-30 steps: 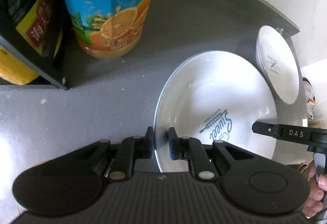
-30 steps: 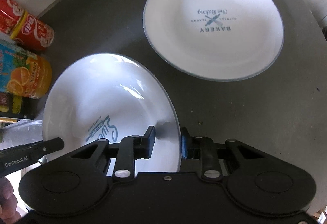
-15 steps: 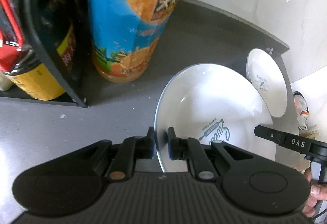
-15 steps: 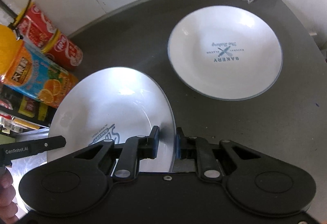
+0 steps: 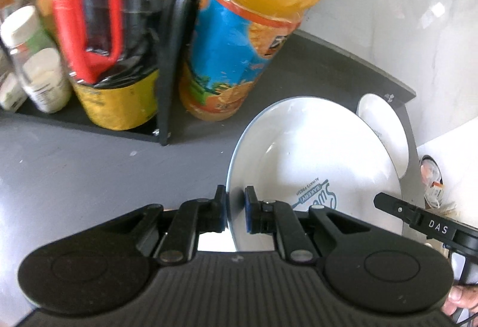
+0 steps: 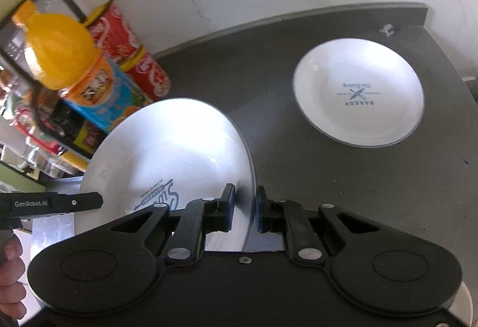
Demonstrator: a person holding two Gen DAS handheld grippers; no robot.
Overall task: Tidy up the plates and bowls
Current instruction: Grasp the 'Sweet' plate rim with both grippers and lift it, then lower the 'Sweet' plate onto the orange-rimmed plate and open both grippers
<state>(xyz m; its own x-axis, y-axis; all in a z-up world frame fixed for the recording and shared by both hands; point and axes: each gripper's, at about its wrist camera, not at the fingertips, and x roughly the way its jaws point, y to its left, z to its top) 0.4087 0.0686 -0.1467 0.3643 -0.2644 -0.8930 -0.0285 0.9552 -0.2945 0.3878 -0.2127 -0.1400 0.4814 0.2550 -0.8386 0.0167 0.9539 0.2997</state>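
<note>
Both claws are on one plate. Left claw (image 5: 236, 213) pinches the left rim of the white ceramic plate with blue "Sweet" print (image 5: 313, 165); right claw (image 6: 243, 212) pinches the opposite rim of that plate (image 6: 167, 153). In both views the blue pads look closed onto the rim, with the plate edge running between them. The plate is tilted and appears lifted off the dark grey desk (image 6: 328, 177), carried two-handed.

Step in hand, as I read it: transporting the "Sweet" plate to stack it. The likely target is the second white plate with blue "BAKERY" print (image 6: 358, 100), lying flat on the desk well to the right, near the far corner.

Next move calls for:
- levelling the plate and keeping both claws moving together, or the rim twists out of the pads
- centring over the "BAKERY" plate, lowering until they nest, then opening both claws
- glazed rim is slick, so go slow

Surroundings: an orange juice bottle with a blue label (image 5: 248, 37) stands close behind the held plate, beside a black shelf frame (image 5: 170, 58) holding a dark bottle with a red handle (image 5: 89, 28). Red drink cans (image 6: 131, 58) sit behind the juice. The wall is white marble-look, with a black cable across it. A person's fingertips show at the frame edges.
</note>
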